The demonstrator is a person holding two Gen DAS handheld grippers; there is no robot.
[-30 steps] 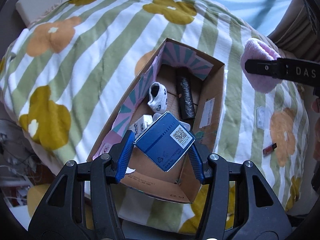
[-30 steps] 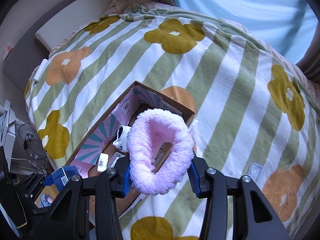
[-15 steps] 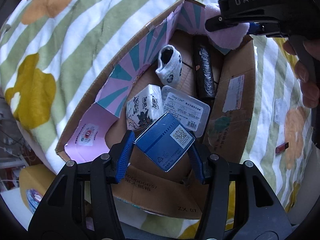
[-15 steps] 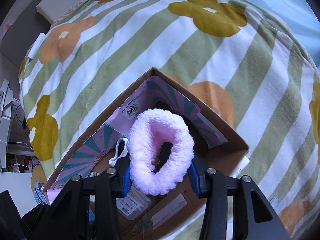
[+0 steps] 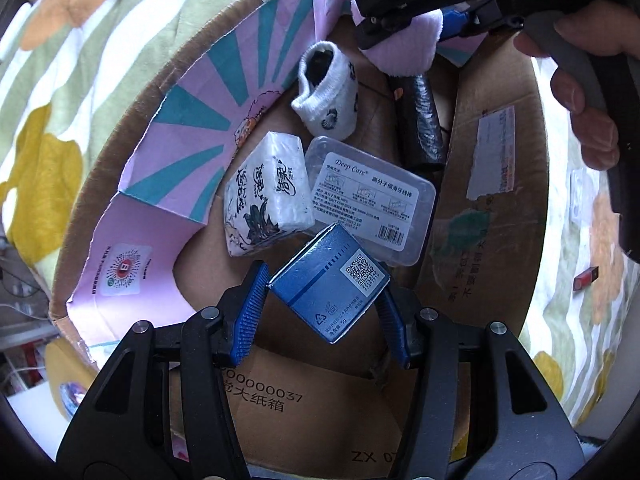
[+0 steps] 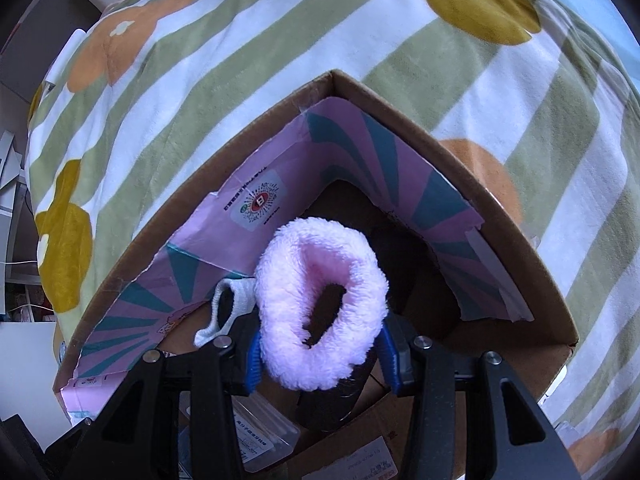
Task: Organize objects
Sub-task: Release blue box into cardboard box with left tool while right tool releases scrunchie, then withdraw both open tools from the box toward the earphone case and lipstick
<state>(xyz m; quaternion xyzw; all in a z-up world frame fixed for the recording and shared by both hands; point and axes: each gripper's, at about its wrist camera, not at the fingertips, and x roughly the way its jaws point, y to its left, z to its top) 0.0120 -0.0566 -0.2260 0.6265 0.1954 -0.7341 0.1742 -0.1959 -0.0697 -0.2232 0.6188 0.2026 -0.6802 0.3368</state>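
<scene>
Two grippers, left (image 5: 323,308) clamping a small blue carton (image 5: 330,282) and right (image 6: 320,354) a fluffy pink scrunchie (image 6: 320,304), hover inside the brown cardboard box (image 5: 496,216), where releasing seems next.

A home bedroom: a soft bedspread (image 6: 224,92) with green and white stripes and big yellow and orange flowers is filling the upper frame. An open cardboard box (image 5: 500,208) of household odds and ends, a tissue pack (image 5: 268,192) and a sock (image 5: 332,92), is sitting on it.
</scene>
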